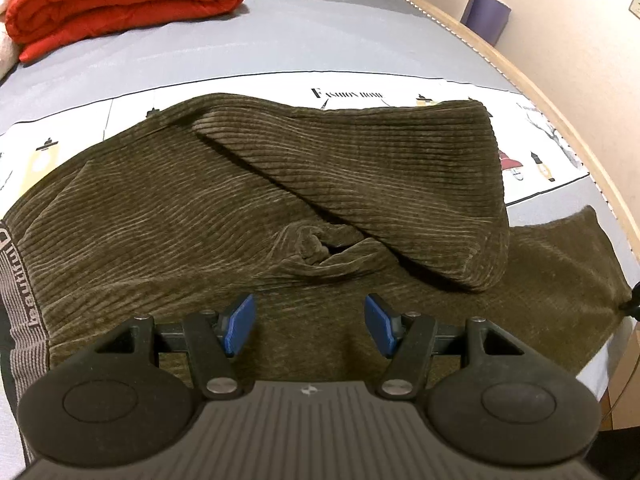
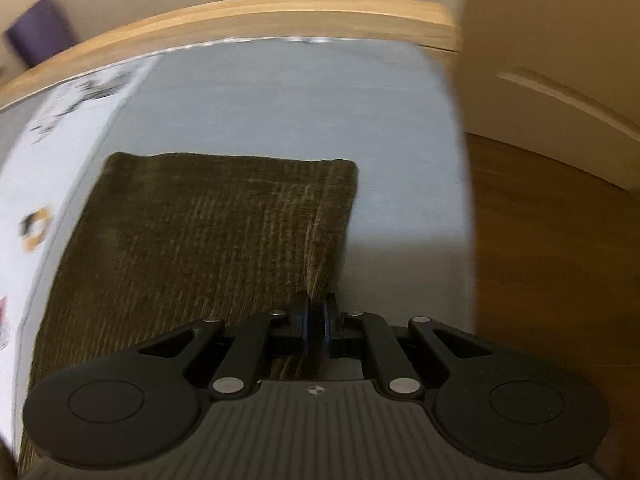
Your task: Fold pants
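Currently the left gripper (image 1: 310, 326) stands with its blue pads (image 1: 239, 324) spread apart and nothing between them, low in the frame of the left wrist view, poised over the olive-brown corduroy pants (image 1: 168, 216). Whether the pads touch the cloth cannot be told. The pants lie across the middle of that view on the bed sheet (image 1: 312, 40) — one leg is folded back over the other toward the upper right, with a small bunched twist of fabric at centre just beyond the pads. A grey lettered waistband (image 1: 26, 292) runs down the left edge of the frame. A folded red quilt (image 1: 120, 0) sits in the upper left, well apart from the pants, and a wooden bed frame (image 1: 532, 76) curves along the right.

In the right wrist view, which is blurred, the right gripper (image 2: 316, 316) has its jaws pressed together at lower centre — pinched on the right-hand edge of the pants leg (image 2: 208, 248). The leg stretches from the gripper toward the middle of the frame, its hem lying flat on the grey sheet. A brown wooden floor (image 2: 552, 260) shows at right.
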### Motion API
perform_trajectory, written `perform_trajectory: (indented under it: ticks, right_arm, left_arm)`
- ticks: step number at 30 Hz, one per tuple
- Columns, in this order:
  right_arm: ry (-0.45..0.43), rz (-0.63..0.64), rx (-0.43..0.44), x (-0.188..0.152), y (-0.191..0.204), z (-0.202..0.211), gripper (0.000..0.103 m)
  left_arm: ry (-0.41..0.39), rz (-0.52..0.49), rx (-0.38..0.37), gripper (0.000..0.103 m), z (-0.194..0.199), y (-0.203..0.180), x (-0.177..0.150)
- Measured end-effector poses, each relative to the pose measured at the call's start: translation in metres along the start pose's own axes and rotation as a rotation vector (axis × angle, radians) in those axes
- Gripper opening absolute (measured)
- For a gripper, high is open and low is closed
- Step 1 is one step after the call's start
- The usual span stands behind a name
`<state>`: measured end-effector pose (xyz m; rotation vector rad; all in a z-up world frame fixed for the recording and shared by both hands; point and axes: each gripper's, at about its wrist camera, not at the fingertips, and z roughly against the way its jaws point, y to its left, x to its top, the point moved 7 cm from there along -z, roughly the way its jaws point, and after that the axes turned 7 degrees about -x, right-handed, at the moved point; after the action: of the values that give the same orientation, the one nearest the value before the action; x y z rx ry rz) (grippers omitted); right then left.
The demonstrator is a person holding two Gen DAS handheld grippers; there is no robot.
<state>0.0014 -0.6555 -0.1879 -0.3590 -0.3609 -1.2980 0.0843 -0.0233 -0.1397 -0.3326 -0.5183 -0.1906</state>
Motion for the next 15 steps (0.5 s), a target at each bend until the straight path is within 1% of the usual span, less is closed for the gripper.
perform_trajectory:
  ticks: [1, 2, 4, 5, 6, 7, 8, 9, 10, 12, 13, 14, 15]
  right_arm:
    - [0.007, -0.005, -0.023, -0.001, -0.001, -0.001, 0.007]
    - [0.016, 0.001, -0.025, -0.004, 0.001, -0.004, 0.007]
    - [-0.011, 0.010, -0.043, -0.003, 0.006, 0.000, 0.009]
    - [-0.056, 0.022, -0.068, -0.001, 0.009, 0.009, 0.015]
    - [-0.106, 0.028, -0.095, 0.000, 0.012, 0.020, 0.028]
    - [-0.172, 0.028, -0.130, 0.001, 0.013, 0.036, 0.036]
    - [-0.227, 0.021, -0.137, 0.001, 0.016, 0.054, 0.051]
    - [-0.267, 0.019, -0.108, 0.001, 0.022, 0.069, 0.055]
    - [-0.297, 0.025, -0.046, 0.000, 0.034, 0.086, 0.055]
    - [-0.318, 0.054, 0.130, -0.009, 0.065, 0.115, 0.055]
    - [-0.305, 0.082, 0.237, -0.015, 0.082, 0.128, 0.055]
    - [-0.272, 0.144, 0.377, -0.026, 0.108, 0.138, 0.055]
    - [-0.239, 0.197, 0.477, -0.036, 0.131, 0.145, 0.054]
  left_arm:
    - [0.002, -0.001, 0.000, 0.066, 0.000, 0.001, 0.001]
    - [0.003, 0.000, 0.001, 0.067, 0.001, 0.002, 0.002]
    - [0.002, 0.008, 0.007, 0.067, 0.002, 0.004, 0.003]
    - [0.001, 0.015, 0.011, 0.067, 0.003, 0.006, 0.003]
    - [0.000, 0.021, 0.015, 0.067, 0.004, 0.009, 0.003]
    - [-0.001, 0.025, 0.019, 0.067, 0.005, 0.011, 0.002]
    - [0.000, 0.027, 0.024, 0.067, 0.006, 0.013, 0.002]
    - [0.001, 0.029, 0.029, 0.067, 0.006, 0.015, 0.001]
    - [0.004, 0.032, 0.035, 0.067, 0.005, 0.017, 0.001]
    - [0.013, 0.041, 0.049, 0.067, 0.003, 0.021, -0.002]
    - [0.017, 0.046, 0.054, 0.067, 0.002, 0.023, -0.003]
    - [0.019, 0.050, 0.057, 0.067, 0.001, 0.024, -0.003]
    - [0.020, 0.052, 0.058, 0.067, 0.000, 0.025, -0.004]
